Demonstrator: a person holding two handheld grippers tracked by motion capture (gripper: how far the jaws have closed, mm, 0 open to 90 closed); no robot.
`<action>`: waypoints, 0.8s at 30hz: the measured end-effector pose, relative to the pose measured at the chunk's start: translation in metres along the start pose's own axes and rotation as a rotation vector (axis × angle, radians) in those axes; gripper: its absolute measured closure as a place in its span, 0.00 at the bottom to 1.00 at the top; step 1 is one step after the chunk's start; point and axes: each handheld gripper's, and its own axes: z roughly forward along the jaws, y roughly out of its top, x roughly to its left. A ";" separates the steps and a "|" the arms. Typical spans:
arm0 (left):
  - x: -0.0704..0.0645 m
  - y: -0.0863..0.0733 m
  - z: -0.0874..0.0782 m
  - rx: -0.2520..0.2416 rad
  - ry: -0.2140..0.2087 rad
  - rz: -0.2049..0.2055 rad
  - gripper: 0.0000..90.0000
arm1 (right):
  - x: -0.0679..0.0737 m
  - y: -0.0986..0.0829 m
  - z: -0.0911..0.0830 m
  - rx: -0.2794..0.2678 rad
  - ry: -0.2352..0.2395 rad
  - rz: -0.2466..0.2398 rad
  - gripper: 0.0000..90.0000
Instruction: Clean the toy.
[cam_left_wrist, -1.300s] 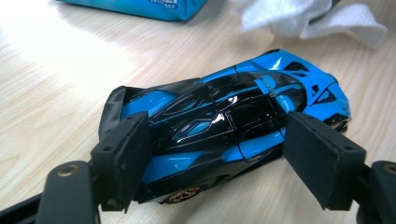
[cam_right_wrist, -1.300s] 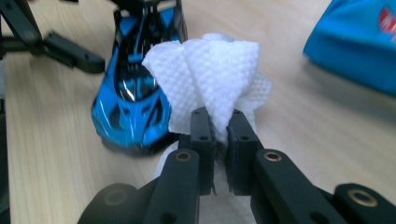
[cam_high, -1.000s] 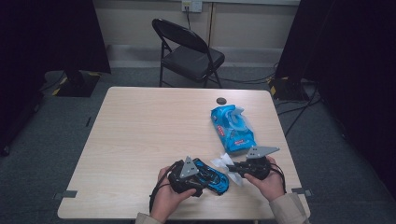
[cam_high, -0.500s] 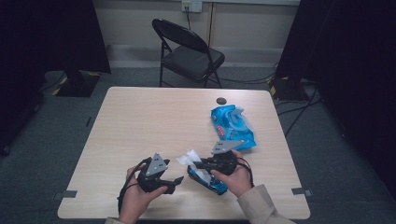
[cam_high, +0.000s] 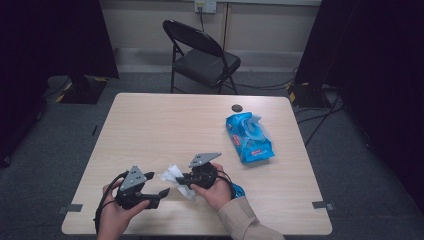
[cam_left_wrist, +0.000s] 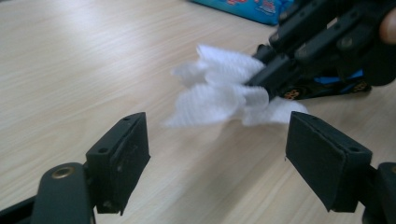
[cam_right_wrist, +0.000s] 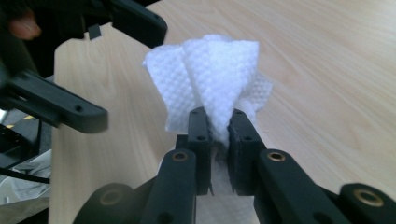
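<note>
While my right tool (cam_right_wrist: 218, 128) has its jaws pinched nearly together on a white wipe (cam_right_wrist: 210, 70), the cloth fans out above the pads in crumpled folds, and a tail of it hangs below them. From above, that wipe (cam_high: 175, 177) sits over the near part of the worktop (cam_high: 165, 125), just left of my right tool (cam_high: 186, 181) and between my two tools. My right hand (cam_high: 216, 187) wraps the tool's body from the right, with the sleeve running off toward the near edge and the grey plate on top tilted up.

My left tool (cam_left_wrist: 219, 154) stands wide open, holding nothing. Its two black pads are spread well apart, and the wipe (cam_left_wrist: 219, 93) shows in the gap beyond them, apart from both pads. From above, my left tool (cam_high: 159, 195) points right toward the wipe, near it but not touching. My left hand (cam_high: 117, 210) grips it from the near side at the worktop's near left corner, cable looping around the wrist.

A blue toy car (cam_left_wrist: 327, 88) lies on the wood behind my right tool; whether the wipe touches it I cannot tell. A blue pack of wipes (cam_high: 248, 136) rests on the far right of the worktop, well apart from both tools, with a small dark disc (cam_high: 236, 107) beyond it. A black folding chair (cam_high: 200, 55) stands on the floor past the far edge.
</note>
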 end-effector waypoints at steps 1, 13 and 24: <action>0.003 0.000 -0.004 0.000 0.010 -0.001 0.24 | 0.001 -0.001 0.004 0.007 -0.003 0.002 0.89; 0.005 -0.005 0.000 0.036 0.022 0.007 0.31 | 0.006 -0.001 0.015 0.035 -0.005 -0.018 0.66; -0.002 -0.005 0.009 0.057 -0.005 0.028 0.32 | -0.001 -0.006 -0.028 0.039 -0.107 -0.083 0.32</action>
